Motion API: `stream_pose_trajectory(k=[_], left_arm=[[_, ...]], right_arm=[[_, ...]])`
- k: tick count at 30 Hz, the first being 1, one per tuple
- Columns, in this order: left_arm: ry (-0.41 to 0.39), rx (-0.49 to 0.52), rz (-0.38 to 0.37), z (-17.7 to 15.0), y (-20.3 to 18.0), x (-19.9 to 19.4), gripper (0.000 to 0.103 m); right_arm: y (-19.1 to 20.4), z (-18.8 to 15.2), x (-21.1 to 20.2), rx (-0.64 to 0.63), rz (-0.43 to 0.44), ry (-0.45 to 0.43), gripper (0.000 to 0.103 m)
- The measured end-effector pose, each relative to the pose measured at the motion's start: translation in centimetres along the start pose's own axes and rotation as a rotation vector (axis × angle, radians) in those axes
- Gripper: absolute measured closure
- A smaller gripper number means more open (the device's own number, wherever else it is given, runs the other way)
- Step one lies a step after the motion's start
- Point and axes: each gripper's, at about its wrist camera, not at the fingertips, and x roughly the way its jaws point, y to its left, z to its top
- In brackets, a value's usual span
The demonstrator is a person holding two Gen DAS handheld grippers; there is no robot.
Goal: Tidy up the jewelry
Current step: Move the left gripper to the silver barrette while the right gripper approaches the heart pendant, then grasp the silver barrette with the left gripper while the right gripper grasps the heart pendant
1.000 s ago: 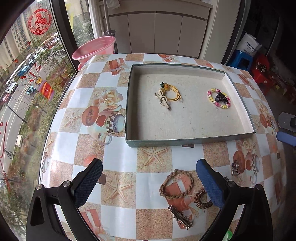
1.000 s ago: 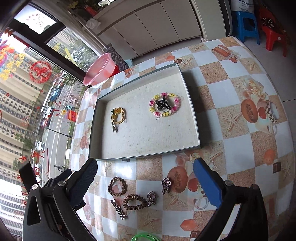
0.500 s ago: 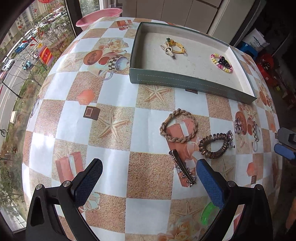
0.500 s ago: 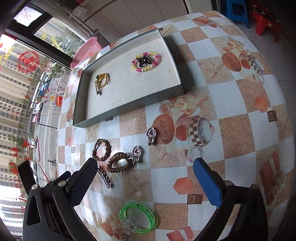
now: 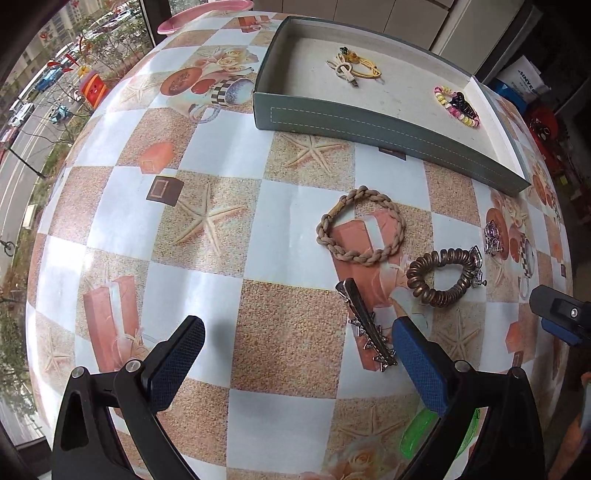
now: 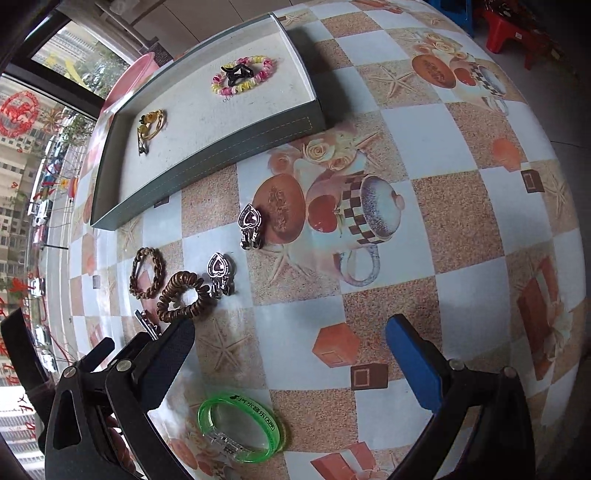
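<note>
A grey-green tray (image 5: 369, 123) (image 6: 221, 157) holds a yellow hair tie with a cream clip (image 5: 352, 66) (image 6: 149, 127) and a beaded bracelet with a black claw clip (image 5: 458, 105) (image 6: 242, 75). On the table lie a braided tan bracelet (image 5: 360, 225) (image 6: 147, 273), a brown spiral hair tie (image 5: 441, 277) (image 6: 184, 295), a silver spiked hair clip (image 5: 365, 325) and two heart clips (image 6: 250, 225) (image 6: 219, 275). A green wristband (image 6: 240, 428) lies near my right gripper (image 6: 290, 345), which is open. My left gripper (image 5: 297, 341) is open, its right finger beside the spiked clip.
A pink basin (image 5: 207, 13) sits at the table's far edge by the window. The checked tablecloth (image 5: 207, 221) covers a round table that drops off on all sides. Red and blue stools (image 6: 513, 22) stand on the floor beyond.
Both grippers have drawn back from the tray and lowered toward the loose jewelry on the table; the pieces themselves have not moved.
</note>
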Motion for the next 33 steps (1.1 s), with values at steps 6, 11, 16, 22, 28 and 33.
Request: stream_pose_trajectory(k=[6,11,16,22,28,33], left_arm=[[0.003,0.003,0.03,0.2,-1.0,1.0,0.0],[0.001,0.016,0.05,0.1,-2.4,1.5,0.0],[-0.017,0.035,0.069,0.2,-3.3,1.6,0.001],[-0.045,0.09,0.057,-0.3,-4.2,0.3,0.03],[-0.06,0.165,0.042,-0.5,-6.5,-0.4,0.055],[-0.064,0.19,0.011,-0.6,-7.2,-0.6,0.072]], right_arm=[[0.6,1.8,1.1,0.008,-0.03,-0.02,0.0],[1.8,3.1,2.2,-0.002,-0.037,-0.034,0.0],[3.1,4.0,3.5,-0.045,-0.101,-0.049,0.014],[5.5,4.4,4.0,-0.167,-0.203,-0.074,0.034],[6.7,4.0,4.0,-0.251,-0.256,-0.087,0.056],[6.7,3.6,3.7,-0.258,-0.239,-0.097,0.086]])
